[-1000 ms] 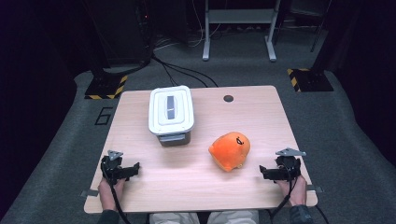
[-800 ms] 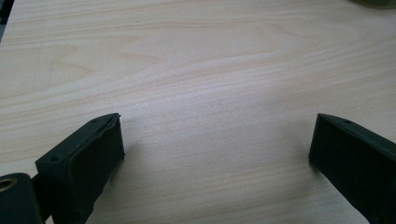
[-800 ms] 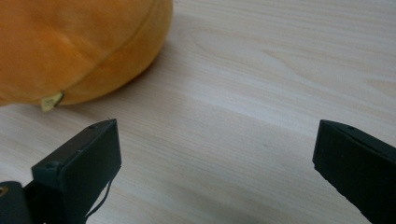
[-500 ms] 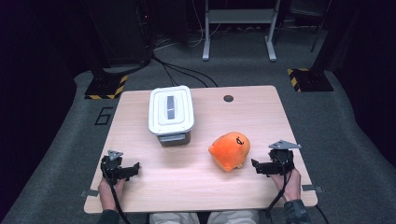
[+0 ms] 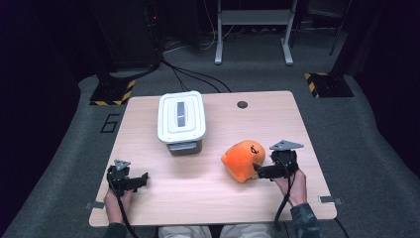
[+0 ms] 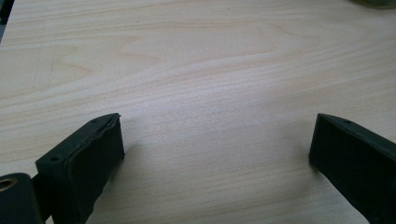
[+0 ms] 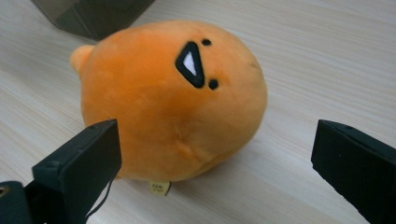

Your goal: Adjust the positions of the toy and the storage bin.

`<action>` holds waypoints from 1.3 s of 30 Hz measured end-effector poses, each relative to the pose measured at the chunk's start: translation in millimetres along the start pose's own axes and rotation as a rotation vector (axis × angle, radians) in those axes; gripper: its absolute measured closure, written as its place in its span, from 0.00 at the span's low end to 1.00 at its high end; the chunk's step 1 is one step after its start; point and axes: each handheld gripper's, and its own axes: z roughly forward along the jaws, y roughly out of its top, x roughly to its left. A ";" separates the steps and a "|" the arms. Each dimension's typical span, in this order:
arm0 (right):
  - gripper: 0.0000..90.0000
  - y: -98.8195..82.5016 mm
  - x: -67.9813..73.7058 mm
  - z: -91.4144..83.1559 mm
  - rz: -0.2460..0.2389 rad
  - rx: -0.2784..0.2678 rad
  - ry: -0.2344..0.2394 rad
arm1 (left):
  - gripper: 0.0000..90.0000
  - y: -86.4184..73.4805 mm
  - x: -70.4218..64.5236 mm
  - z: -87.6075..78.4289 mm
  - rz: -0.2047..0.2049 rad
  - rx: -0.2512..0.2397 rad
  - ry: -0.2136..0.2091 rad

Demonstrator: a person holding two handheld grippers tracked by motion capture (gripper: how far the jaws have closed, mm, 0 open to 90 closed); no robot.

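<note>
Our right tool (image 5: 261, 170) released, jaws wide, just beside the orange plush toy (image 5: 243, 159) lying near-right on the tabletop (image 5: 208, 198), our left tool (image 5: 140, 179) released over bare wood at near left, a white-lidded box (image 5: 181, 118) farther off, left of centre

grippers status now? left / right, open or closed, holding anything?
Left gripper: open, holding nothing, over bare table.
Right gripper: open, holding nothing, jaws facing the orange plush toy, not closed on it.
</note>
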 end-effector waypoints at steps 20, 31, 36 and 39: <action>0.01 25.1 21.1 34.5 -0.037 0.045 -0.001 | 0.03 0.0 0.1 0.0 0.000 0.001 0.000; 0.12 19.5 18.0 54.3 -0.025 0.070 0.002 | 0.03 0.0 0.0 -0.1 0.000 0.001 0.000; 0.35 15.5 14.6 60.0 -0.019 0.069 0.014 | 0.03 0.0 0.0 0.0 0.000 0.001 0.000; 0.45 12.5 12.8 61.3 -0.006 0.068 0.026 | 0.03 0.0 0.0 0.0 0.000 0.000 0.000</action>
